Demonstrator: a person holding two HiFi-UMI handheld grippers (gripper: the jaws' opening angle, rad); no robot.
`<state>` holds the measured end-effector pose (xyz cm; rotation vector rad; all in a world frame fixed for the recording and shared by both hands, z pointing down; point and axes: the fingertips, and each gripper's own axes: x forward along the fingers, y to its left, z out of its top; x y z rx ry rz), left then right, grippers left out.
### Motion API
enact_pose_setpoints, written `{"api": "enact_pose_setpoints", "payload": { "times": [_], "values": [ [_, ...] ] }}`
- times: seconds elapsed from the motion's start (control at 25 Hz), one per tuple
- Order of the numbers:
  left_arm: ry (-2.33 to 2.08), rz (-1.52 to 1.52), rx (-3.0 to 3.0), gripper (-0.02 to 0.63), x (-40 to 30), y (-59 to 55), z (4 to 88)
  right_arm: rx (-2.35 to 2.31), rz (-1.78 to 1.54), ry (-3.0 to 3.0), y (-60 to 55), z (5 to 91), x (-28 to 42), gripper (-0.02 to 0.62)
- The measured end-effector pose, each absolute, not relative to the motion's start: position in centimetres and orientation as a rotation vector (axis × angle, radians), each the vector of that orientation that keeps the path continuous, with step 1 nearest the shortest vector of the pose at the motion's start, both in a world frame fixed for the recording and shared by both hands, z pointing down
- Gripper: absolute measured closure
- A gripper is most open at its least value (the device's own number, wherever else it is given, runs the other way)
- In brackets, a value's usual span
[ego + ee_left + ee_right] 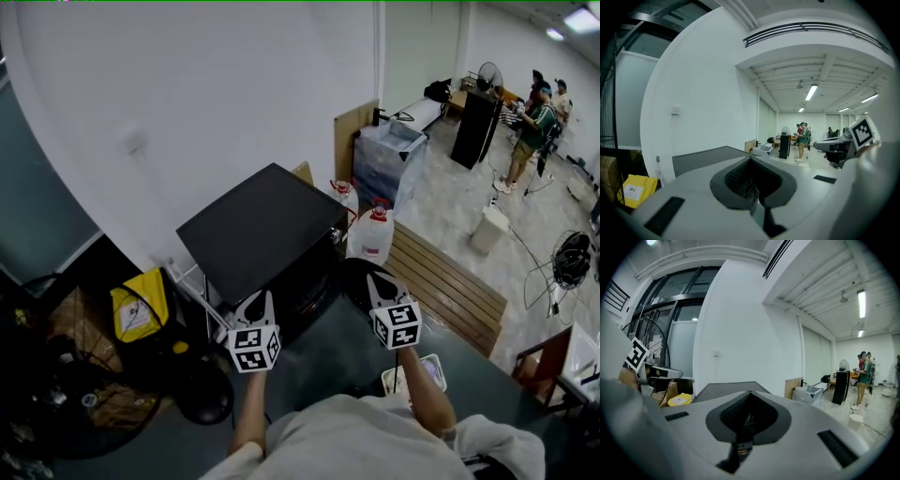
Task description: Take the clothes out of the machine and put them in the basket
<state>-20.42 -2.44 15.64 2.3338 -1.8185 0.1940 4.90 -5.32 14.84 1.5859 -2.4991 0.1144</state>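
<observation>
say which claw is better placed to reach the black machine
Left, likely: the left claw is at the front of the black box-shaped machine; the right claw is off its corner, nearer the white basket.

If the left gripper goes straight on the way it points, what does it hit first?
Probably the black machine: the left gripper, jaws shut and empty, aims roughly level at its flat top. Depth is unclear; it might skim over to the white wall.
</observation>
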Motion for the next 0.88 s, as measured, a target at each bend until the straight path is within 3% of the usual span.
{"api": "enact_pose_setpoints", "payload": {
  "times": [0.88],
  "values": [
    [-1.794,0.217,2.354,0.588,-19.1,-2.9,16.1,1.575,0.109,-2.497,-5.5,14.9,4.7,0.572]
  ]
}}
